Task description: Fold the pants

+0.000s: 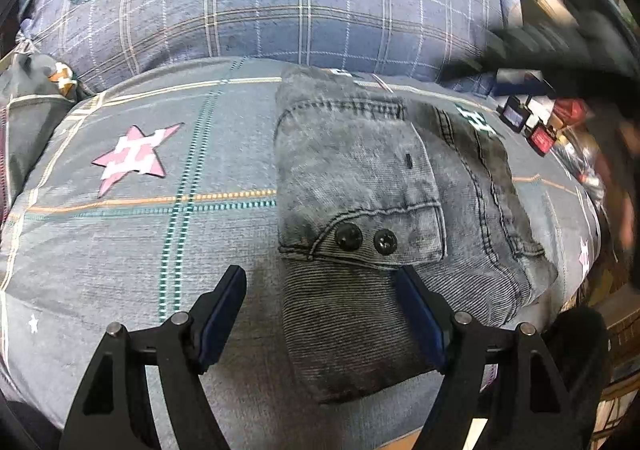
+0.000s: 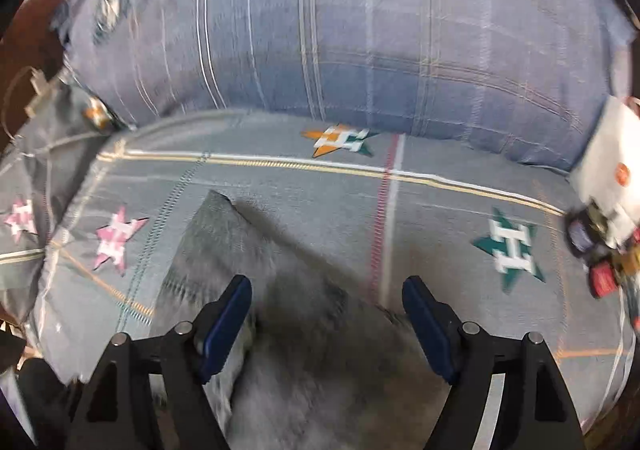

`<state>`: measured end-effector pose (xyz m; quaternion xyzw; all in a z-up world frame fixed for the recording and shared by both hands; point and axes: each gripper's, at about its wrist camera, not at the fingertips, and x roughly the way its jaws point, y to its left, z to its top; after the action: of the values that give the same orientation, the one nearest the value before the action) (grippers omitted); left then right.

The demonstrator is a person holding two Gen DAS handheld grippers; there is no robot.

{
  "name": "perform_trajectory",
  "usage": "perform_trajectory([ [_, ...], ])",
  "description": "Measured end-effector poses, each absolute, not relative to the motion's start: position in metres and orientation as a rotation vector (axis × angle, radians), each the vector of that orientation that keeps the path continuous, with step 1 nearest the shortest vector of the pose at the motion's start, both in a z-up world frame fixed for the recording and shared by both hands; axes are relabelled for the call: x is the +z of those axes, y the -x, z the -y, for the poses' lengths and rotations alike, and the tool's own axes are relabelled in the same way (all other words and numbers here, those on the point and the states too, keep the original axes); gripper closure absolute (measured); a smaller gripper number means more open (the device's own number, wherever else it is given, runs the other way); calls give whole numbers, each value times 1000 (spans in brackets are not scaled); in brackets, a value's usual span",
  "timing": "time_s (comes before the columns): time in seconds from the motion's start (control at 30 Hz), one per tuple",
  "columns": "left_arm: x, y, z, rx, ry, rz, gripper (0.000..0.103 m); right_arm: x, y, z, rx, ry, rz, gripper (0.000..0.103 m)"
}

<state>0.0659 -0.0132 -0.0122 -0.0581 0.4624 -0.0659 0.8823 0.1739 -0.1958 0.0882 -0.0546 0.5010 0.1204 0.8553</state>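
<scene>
We see a bed point(image 1: 120, 250) covered by a grey sheet printed with stars, and a big blue plaid pillow point(image 1: 280, 1) along its far side. On the sheet, right of a pink star point(image 1: 134, 157), lie the pants point(image 1: 360, 177): grey washed denim, folded into a compact stack. A flap with two dark buttons point(image 1: 366, 240) sits on top, a ribbed band runs below it, and stitched seams curve down the right side.

Our left hand-held gripper point(image 1: 322, 278) hangs over the near end of the pants with its jaws wide apart and nothing clamped; its right blue pad reaches the fabric edge, though we cannot tell if it touches.

In the blurred right wrist view, our right hand-held gripper point(image 2: 326, 288) also stands wide and holds nothing, with the pants point(image 2: 280, 290) spread beneath it.
</scene>
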Motion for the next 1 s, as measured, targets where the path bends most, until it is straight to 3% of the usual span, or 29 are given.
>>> perform_trajectory([
  [0.13, 1, -56, 11, -96, 121, -941, 25, 84, -132, 227, 255, 68, -1019, 23],
  [0.27, 9, -51, 8, -61, 123, -946, 25, 20, -126, 237, 229, 123, -1168, 22],
  [0.5, 10, -44, 6, -5, 90, -964, 25, 52, -83, 255, 265, -10, -1019, 22],
  [0.63, 9, -43, 7, 1, 87, -984, 25, 8, -75, 247, 257, 83, -1108, 20],
  [0.9, 6, -43, 11, 22, 65, -1002, 25, 40, -37, 255, 293, 7, -1001, 18],
  [1.0, 4, -43, 13, 20, 56, -1014, 25, 7, -33, 245, 270, 104, -1101, 18],
])
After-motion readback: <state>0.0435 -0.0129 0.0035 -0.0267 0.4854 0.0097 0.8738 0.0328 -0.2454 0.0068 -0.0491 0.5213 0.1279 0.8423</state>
